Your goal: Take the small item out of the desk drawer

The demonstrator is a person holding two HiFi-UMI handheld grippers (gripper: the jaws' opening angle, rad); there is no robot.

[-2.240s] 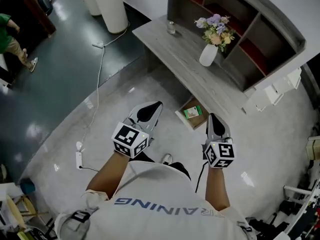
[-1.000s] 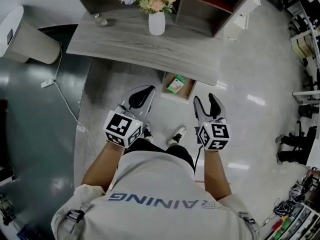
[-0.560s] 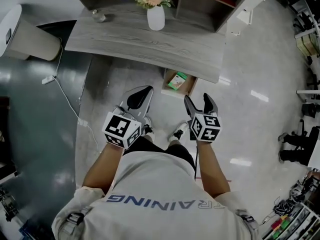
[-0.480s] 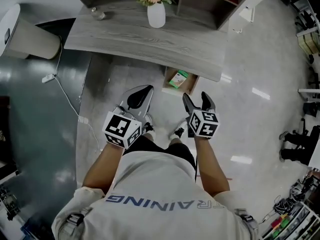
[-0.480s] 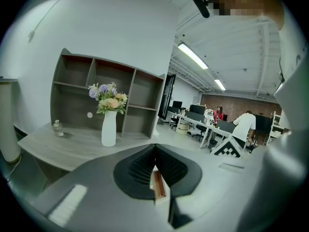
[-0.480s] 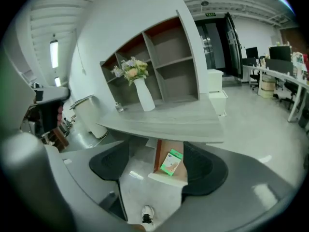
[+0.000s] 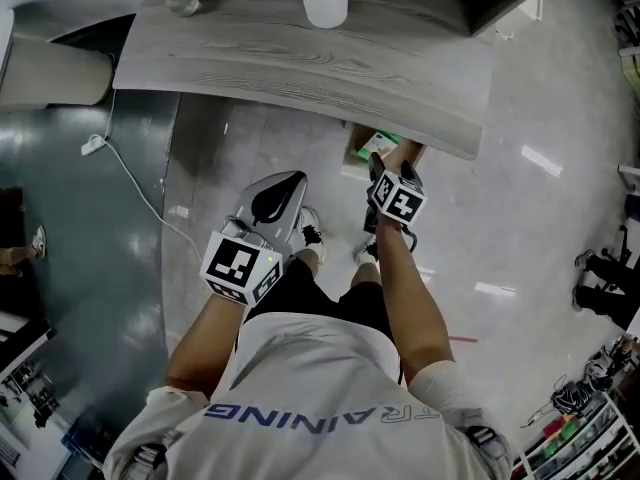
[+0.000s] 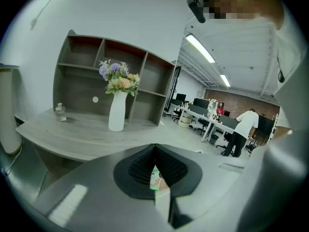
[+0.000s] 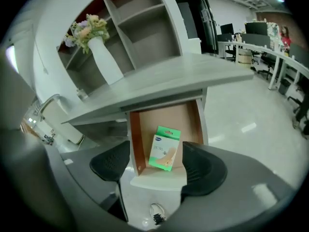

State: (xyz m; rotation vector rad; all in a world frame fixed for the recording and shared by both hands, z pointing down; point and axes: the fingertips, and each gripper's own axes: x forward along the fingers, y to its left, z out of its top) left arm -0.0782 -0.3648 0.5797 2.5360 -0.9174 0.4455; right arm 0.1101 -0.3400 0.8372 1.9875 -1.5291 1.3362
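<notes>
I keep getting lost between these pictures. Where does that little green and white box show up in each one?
Head view: the green and white box is upper centre-right, in the open drawer under the desk edge.
Left gripper view: only a sliver, low centre, through the slit of the left gripper.
Right gripper view: low centre, lying flat in the drawer.
Shared landmark: the white vase.

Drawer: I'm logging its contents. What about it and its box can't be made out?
- Box print: right gripper view, too small and blurred to read.
- Drawer back: right gripper view, hidden under the desk top.
- Head view: right claw, closing on nothing yet, covers most of the drawer.
- Left gripper view: shut left claw hides all but a green sliver.
</notes>
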